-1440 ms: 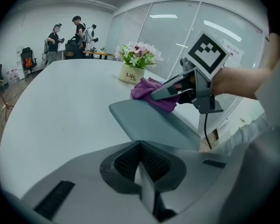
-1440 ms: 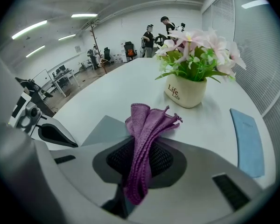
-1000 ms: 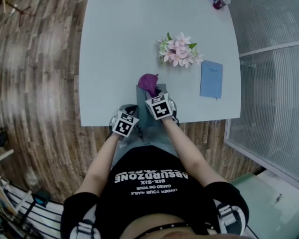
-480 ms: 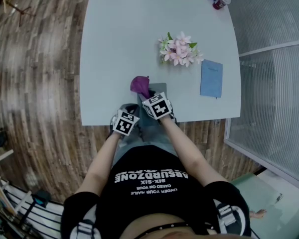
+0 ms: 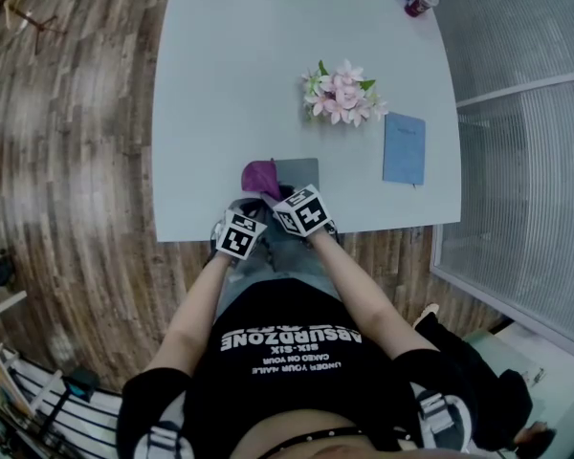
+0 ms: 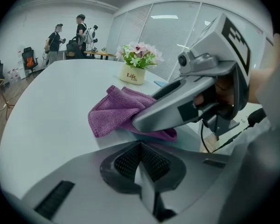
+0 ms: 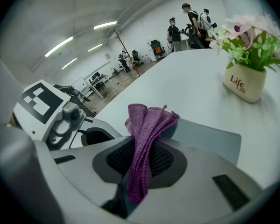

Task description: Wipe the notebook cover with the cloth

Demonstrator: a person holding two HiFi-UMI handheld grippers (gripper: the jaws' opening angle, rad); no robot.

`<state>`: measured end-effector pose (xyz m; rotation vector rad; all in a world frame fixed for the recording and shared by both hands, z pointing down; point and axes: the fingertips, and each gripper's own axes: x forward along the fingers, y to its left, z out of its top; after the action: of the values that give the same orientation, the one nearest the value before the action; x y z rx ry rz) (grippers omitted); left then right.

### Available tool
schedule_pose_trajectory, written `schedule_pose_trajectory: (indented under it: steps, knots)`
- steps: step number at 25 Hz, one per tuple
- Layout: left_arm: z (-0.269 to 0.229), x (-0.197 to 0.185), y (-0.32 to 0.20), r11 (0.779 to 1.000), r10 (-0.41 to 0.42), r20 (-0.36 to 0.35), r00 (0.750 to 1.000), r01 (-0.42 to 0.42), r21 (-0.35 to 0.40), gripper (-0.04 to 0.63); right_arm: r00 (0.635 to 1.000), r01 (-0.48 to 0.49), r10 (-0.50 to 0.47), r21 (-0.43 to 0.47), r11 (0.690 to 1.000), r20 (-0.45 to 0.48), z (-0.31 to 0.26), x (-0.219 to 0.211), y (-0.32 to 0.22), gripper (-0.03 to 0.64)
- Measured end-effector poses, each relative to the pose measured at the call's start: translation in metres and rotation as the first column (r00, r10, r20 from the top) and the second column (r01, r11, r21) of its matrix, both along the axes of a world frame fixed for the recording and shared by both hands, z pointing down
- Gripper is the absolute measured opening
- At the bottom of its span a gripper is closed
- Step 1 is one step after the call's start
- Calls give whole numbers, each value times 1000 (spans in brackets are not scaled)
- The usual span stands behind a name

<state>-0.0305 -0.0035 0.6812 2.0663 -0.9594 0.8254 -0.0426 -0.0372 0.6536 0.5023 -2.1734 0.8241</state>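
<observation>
**Cloth slides left**

The right tongs [image 7: 140,160], clamped on the purple cloth [image 7: 147,125], now hold it at the grey notebook's [image 7: 205,136] left edge, further left than before. The left tongs [image 6: 142,164] sit beside them, closed and empty. Wiping seems underway.

Purple cloth [image 5: 260,176]: bunched, its folds pinched between the jaws of my right gripper [image 7: 139,167], lying over the notebook's 9 o'clock end. Grey notebook [image 5: 301,172]: flat, at the table's [image 5: 230,94] 6 o'clock edge, rest of cover showing.
</observation>
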Motion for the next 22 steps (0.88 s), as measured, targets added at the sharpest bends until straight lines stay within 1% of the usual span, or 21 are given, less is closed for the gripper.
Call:
schedule_pose_trajectory:
  steps: [4,7,13,22]
  knots:
    - [0,-1,0,1000,2,4,1000,-2,3,14,1000,6,-6,-15,1000,6,-1,0,4,80]
    - [0,0,0,1000,3,6,1000,-3,5,14,1000,-16,16,-10,1000,14,-1,4,3,78]
    - [1,1,-1,1000,7,16,1000,-7,10,14,998,-59,60,-51,997,26,1,15,0,78]
    - [0,1,0,1000,12,21,1000,-12,15,14,992,-122,122,-59,991,6,0,33,-3,78]
